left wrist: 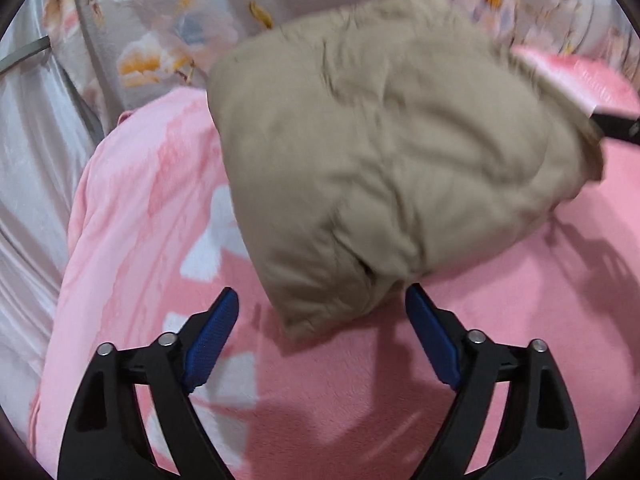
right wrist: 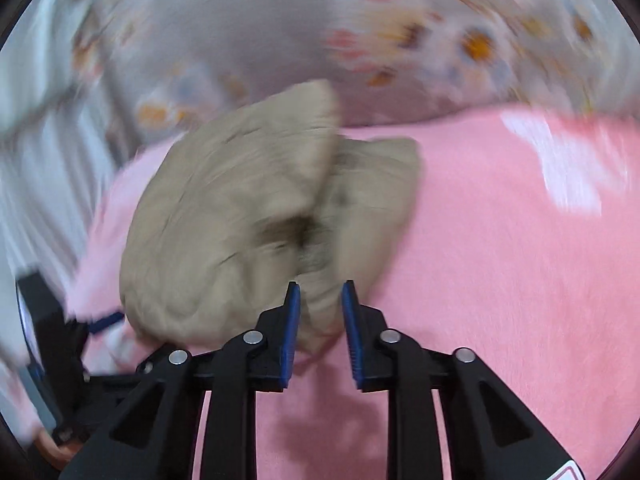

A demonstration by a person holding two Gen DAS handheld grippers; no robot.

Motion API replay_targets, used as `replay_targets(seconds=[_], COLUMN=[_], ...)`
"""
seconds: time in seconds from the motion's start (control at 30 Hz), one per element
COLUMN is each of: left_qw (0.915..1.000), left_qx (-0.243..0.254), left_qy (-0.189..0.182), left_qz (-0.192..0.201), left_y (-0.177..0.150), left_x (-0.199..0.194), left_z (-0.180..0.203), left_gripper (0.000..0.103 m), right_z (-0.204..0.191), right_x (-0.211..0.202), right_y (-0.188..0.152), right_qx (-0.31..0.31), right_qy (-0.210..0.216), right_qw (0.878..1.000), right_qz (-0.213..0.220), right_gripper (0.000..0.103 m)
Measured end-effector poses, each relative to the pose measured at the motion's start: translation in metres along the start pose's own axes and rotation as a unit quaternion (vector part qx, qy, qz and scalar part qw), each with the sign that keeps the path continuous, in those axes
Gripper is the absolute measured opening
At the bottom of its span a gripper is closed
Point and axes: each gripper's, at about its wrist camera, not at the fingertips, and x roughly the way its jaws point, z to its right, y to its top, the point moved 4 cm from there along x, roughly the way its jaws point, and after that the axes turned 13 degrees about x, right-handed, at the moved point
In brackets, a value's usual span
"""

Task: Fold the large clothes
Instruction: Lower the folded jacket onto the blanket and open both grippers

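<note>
Clearly the garment [left wrist: 392,152] is soft, light and floppy; grip a corner. Left gripper [left wrist: 322,312] stands wide, empty; right gripper [right wrist: 322,300] narrow, pinching its fold.

Both cams ride the grippers, looking fwd and down along the fingers, close over the pink blanket [left wrist: 500,320]. Both catch the tan garment [left wrist: 380,152] just ahead.
</note>
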Motion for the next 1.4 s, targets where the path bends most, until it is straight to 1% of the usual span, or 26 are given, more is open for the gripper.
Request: replay_targets(seconds=[0.07,0.13,0.2,0.3,0.33,0.43,0.5,0.57,0.63,0.67,0.7,0.73,0.77,0.83,0.87,0.9,1.0,1.03,1.07,1.1,1.13,1.17,1.27,1.33,1.37,1.4], left_qw=[0.9996,0.9983,0.997,0.9945,0.9935,0.9909,0.991,0.9914,0.9917,0.9917,0.9918,0.992,0.9922,0.9922,0.9918,0.9906,0.9869,0.9865,0.986,0.986,0.9862,0.9861,0.986,0.9856,0.9858,0.986], left_qx=[-0.023,-0.055,-0.075,-0.084,-0.092,-0.122,-0.116,-0.104,-0.099,-0.103,-0.107,-0.109,-0.112,-0.115,-0.12,-0.131,-0.153,-0.154,-0.155,-0.155,-0.154,-0.155,-0.16,-0.162,-0.159,-0.158], left_qy=[0.017,0.017,0.019,0.061,0.064,0.048,0.059,0.075,0.077,0.072,0.065,0.059,0.053,0.047,0.043,0.04,0.043,0.045,0.052,0.054,0.057,0.06,0.045,0.047,0.053,0.054], left_qz=[-0.002,-0.001,-0.001,-0.012,-0.018,-0.031,-0.029,-0.026,-0.026,-0.028,-0.026,-0.023,-0.016,-0.005,0.001,0.012,0.027,0.029,0.028,0.026,0.019,0.009,-0.01,-0.01,-0.005,-0.003], left_y=[0.001,0.003,0.007,0.012,0.012,0.008,0.006,0.008,0.009,0.008,0.007,0.007,0.003,-0.003,-0.006,-0.009,-0.003,0.003,0.009,0.013,0.019,0.023,0.028,0.029,0.031,0.031], left_x=[0.004,0.006,0.009,0.021,0.027,0.046,0.051,0.049,0.046,0.041,0.036,0.032,0.018,-0.003,-0.013,-0.026,-0.045,-0.046,-0.043,-0.039,-0.031,-0.021,0.008,0.015,0.018,0.019], left_z=[-0.01,-0.028,-0.043,-0.059,-0.065,-0.077,-0.075,-0.072,-0.071,-0.072,-0.073,-0.075,-0.076,-0.077,-0.077,-0.081,-0.09,-0.091,-0.092,-0.093,-0.092,-0.091,-0.088,-0.084,-0.081,-0.078], left_gripper=[0.076,0.076,0.076,0.076,0.076,0.078,0.081,0.081,0.081,0.081,0.081,0.081,0.081,0.081,0.082,0.083,0.085,0.085,0.085,0.085,0.085,0.085,0.087,0.091,0.094,0.095], right_z=[-0.013,-0.012,-0.008,-0.007,-0.007,-0.013,-0.013,-0.01,-0.008,-0.006,-0.005,-0.007,-0.013,-0.031,-0.039,-0.052,-0.077,-0.081,-0.081,-0.079,-0.068,-0.053,-0.019,-0.014,-0.014,-0.014], right_x=[0.016,0.032,0.046,0.073,0.083,0.11,0.119,0.121,0.117,0.106,0.094,0.071,0.047,0.013,0.005,0.0,0.013,0.021,0.035,0.043,0.055,0.065,0.092,0.101,0.104,0.109], right_y=[-0.003,0.003,0.014,0.031,0.032,0.021,0.017,0.02,0.021,0.023,0.025,0.027,0.028,0.024,0.022,0.016,0.0,-0.003,-0.003,0.001,0.009,0.018,0.03,0.028,0.027,0.027], right_qx=[-0.036,-0.023,-0.007,0.009,0.011,0.0,-0.003,0.012,0.024,0.034,0.04,0.039,0.028,-0.003,-0.017,-0.043,-0.091,-0.104,-0.116,-0.114,-0.098,-0.071,0.004,0.002,-0.012,-0.029], right_qy=[-0.018,-0.02,-0.024,-0.029,-0.028,-0.032,-0.035,-0.029,-0.026,-0.03,-0.031,-0.027,-0.023,-0.003,0.005,0.014,0.029,0.019,-0.005,-0.022,-0.042,-0.051,-0.037,-0.039,-0.051,-0.077], right_qw=[0.999,0.999,1.0,0.999,0.999,0.998,0.999,0.998,0.998,0.998,0.998,0.999,0.999,0.999,0.998,0.998,0.995,0.994,0.993,0.993,0.994,0.996,0.998,0.998,0.998,0.996], right_qz=[-0.006,-0.011,-0.01,-0.015,-0.021,-0.045,-0.041,-0.047,-0.051,-0.044,-0.03,-0.001,0.027,0.054,0.054,0.045,0.004,-0.002,-0.006,-0.005,-0.004,-0.01,-0.043,-0.046,-0.039,-0.028], right_gripper=[0.012,0.003,0.0,0.0,0.0,0.0,0.0,0.0,0.0,0.0,0.0,0.0,0.0,0.002,0.002,0.002,0.002,0.001,0.001,0.0,0.0,0.0,0.0,0.0,0.0,0.0])
